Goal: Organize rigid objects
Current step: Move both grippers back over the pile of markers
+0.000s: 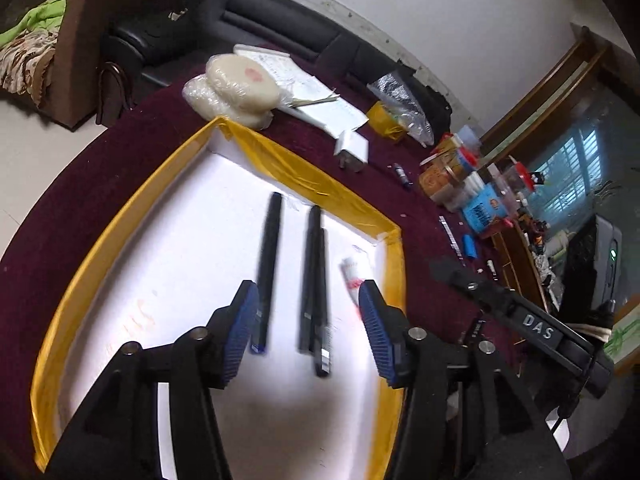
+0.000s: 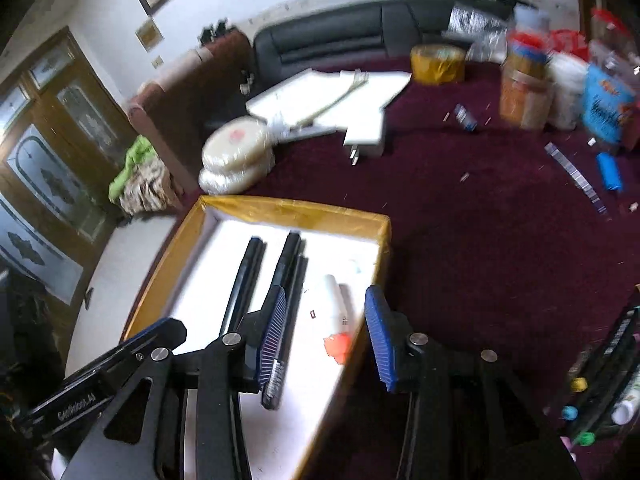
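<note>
Left gripper (image 1: 307, 328) agape — pens (image 1: 314, 276) in tray (image 1: 304, 172)

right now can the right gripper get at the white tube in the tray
Probably yes: the right gripper is open and hovers right over the white tube in the tray, nothing covering it; the black pens lie beside.

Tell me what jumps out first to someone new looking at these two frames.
The white tray with the yellow taped rim dominates the near side of the dark red table, with black pens lying side by side in it and a white tube at their right. Both grippers, left and right, hang open over the tray. Jars and clutter crowd the table's far right.
</note>
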Demonstrator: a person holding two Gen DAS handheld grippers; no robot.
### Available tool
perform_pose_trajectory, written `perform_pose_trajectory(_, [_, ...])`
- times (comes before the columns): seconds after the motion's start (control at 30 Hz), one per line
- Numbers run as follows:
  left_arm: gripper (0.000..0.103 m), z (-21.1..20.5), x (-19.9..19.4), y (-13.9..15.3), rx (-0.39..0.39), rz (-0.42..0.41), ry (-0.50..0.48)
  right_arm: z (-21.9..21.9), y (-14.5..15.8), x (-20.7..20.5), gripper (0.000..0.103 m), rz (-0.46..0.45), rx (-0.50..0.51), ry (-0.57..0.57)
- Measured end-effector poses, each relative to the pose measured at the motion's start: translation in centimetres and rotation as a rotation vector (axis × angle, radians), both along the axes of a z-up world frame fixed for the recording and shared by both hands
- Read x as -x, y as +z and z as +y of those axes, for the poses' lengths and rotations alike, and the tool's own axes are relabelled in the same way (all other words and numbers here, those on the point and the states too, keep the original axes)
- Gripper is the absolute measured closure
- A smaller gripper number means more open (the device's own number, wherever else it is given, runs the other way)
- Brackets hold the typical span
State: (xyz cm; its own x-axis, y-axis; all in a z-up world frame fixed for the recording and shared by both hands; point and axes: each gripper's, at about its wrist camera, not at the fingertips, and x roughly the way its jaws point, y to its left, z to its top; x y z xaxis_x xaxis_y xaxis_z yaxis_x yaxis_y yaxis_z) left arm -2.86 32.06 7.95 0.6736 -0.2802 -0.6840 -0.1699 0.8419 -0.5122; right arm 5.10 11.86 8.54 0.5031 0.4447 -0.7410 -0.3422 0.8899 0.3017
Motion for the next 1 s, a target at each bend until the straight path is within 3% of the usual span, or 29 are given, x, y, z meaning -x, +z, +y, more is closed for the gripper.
perform_pose_trajectory(0.1, [0.046, -2.0, 1.1, 1.3, -0.029, -0.050, -0.010, -2.3, 1.8, 1.9, 0.057, -0.119, 0.009, -0.039])
perform_pose_trajectory(0.27, [0.045, -6.7, 2.4, 2.7, -0.059, -0.108, -0.062, -7.9, 3.7, 5.8, 0.023, -0.365, 0.066, -0.171])
perform_pose_trajectory(0.3, [0.045, -7.6, 2.5, 2.8, -0.064, -0.114, -0.072, -9.3, 3.8, 6.3, 0.023, -0.390, 0.069, -0.193])
perform_pose_trajectory(0.5, [0.044, -13.7, 3.3, 2.5, -0.114, -0.121, -0.171, -18.3, 2.3, 6.0, 0.023, -0.333, -0.019, -0.322])
perform_pose_trajectory(0.77, [0.044, -21.0, 1.7, -0.2, -0.216, -0.051, -0.317, -30.3, -0.4, 6.5, 0.023, -0.284, -0.118, -0.553])
perform_pose_trajectory(0.87, [0.044, -23.4, 1.4, -1.3, -0.272, -0.029, -0.366, -32.5, -1.3, 7.1, 0.023, -0.300, -0.115, -0.592])
perform_pose_trajectory(1.0, [0.044, -24.6, 0.4, -2.7, -0.277, 0.026, -0.382, -34.7, -2.3, 7.5, 0.023, -0.326, -0.137, -0.620])
